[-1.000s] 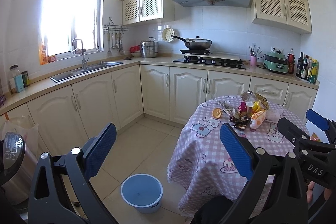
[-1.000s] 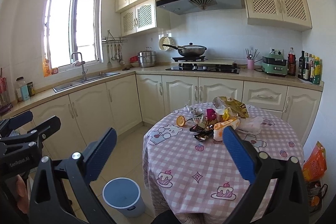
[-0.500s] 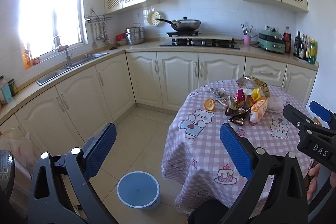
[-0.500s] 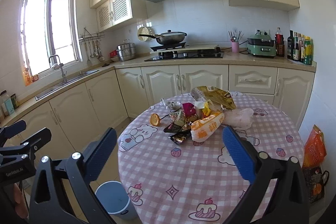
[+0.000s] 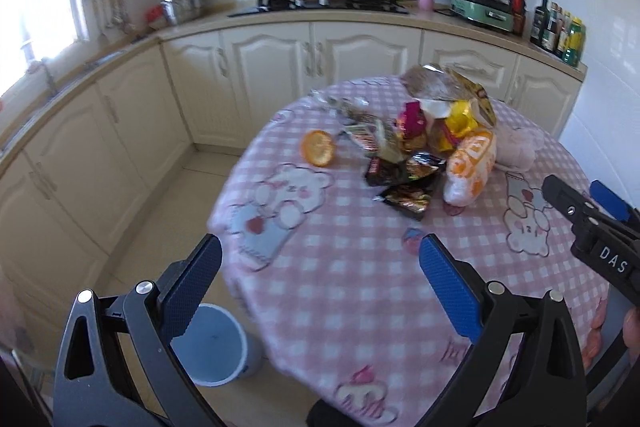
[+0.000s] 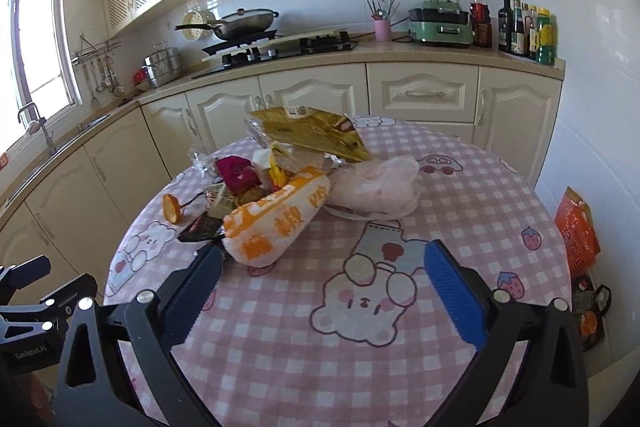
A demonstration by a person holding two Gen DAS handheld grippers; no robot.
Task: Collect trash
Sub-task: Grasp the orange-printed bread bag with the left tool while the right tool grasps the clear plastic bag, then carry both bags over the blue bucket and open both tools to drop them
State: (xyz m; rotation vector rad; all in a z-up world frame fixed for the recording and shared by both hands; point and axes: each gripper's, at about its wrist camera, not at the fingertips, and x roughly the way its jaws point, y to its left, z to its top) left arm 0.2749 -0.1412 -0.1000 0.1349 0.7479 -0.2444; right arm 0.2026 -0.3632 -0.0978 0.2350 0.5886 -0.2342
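A heap of trash lies on the round table (image 5: 360, 291) with its pink checked cloth: an orange-and-white bag (image 5: 470, 163) (image 6: 276, 223), dark wrappers (image 5: 404, 183), a gold foil bag (image 6: 316, 135), a clear plastic bag (image 6: 376, 191) and an orange peel (image 5: 318, 149) (image 6: 173, 209). A blue bin (image 5: 212, 345) stands on the floor at the table's near left. My left gripper (image 5: 320, 283) is open over the table's near edge. My right gripper (image 6: 322, 287) is open just short of the orange-and-white bag, and shows at the right of the left wrist view (image 5: 592, 227).
Cream cabinets and a worktop (image 6: 400, 57) run behind the table, with a hob, a pan (image 6: 244, 23), a green appliance and bottles (image 6: 528, 27). An orange bag (image 6: 578, 235) sits on the floor right of the table. The sink (image 6: 44, 143) is at the left.
Both grippers have moved forward and down toward the table. The trash heap now looks much closer, and the blue bin has slid to the lower left in the left wrist view.
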